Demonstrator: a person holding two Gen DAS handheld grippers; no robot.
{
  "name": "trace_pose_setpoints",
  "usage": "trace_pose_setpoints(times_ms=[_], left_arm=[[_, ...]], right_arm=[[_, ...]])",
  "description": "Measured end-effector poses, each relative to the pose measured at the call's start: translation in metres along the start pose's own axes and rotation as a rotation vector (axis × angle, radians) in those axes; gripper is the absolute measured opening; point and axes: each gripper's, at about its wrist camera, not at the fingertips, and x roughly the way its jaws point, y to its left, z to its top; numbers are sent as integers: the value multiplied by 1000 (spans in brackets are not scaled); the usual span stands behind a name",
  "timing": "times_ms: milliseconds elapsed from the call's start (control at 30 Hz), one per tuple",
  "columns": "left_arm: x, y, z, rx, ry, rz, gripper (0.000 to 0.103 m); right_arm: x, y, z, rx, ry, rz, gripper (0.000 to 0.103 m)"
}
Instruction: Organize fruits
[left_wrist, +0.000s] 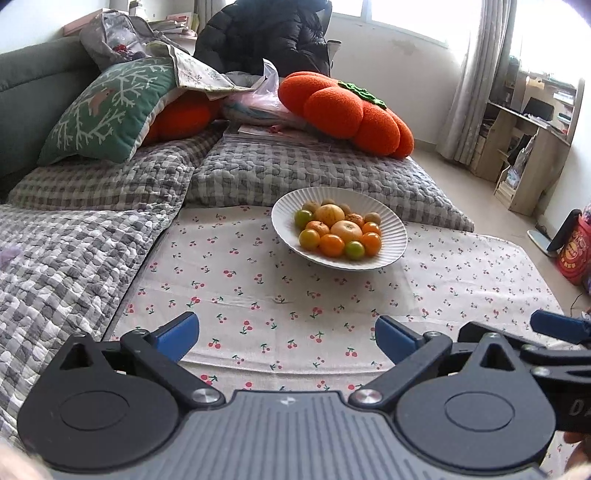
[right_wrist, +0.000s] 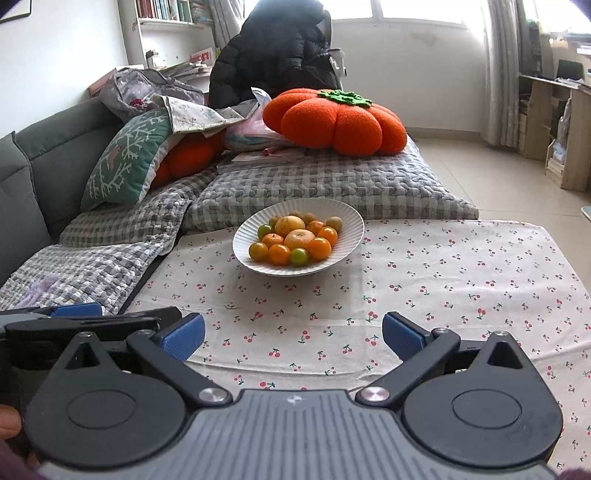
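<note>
A white ribbed plate (left_wrist: 291, 210) is sitting on the cherry-print cloth (left_wrist: 258, 295) near its far edge, just in front of the grey checked cushion (left_wrist: 295, 173), and it is carrying all the fruits (left_wrist: 338, 230) in one heap: two large pale yellow ones in the middle, small orange ones and a few green ones around them, and some brownish ones at the back. The left gripper (left_wrist: 287, 336) is hovering over the near edge of the cloth, its blue-padded jaws standing spread wide with only cloth showing between them. The right gripper (right_wrist: 293, 336) is hovering beside it over the same near edge, its jaws likewise spread wide and holding nothing; in the left wrist view one of its blue pads is showing at the right edge. Both are sitting well apart from the plate. Beyond the checked cushion, an orange pumpkin-shaped pillow (right_wrist: 332, 122) is lying on the sofa bedding, and a green pillow with a white branch pattern (left_wrist: 107, 110) is leaning at the far left.
</note>
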Motion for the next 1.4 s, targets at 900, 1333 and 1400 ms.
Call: trace_pose_setpoints(times_ms=[900,1333,1400], left_arm=[[0,-5,0,72,-54,36,96],[4,-3,-2,61,-31,20,96],[4,-3,-2,59,-28,19,96]], right_arm=[[2,0,0,5,1,-7,103],[3,3,-2,0,5,-12,103],[3,3,-2,-2,6,-14,103]])
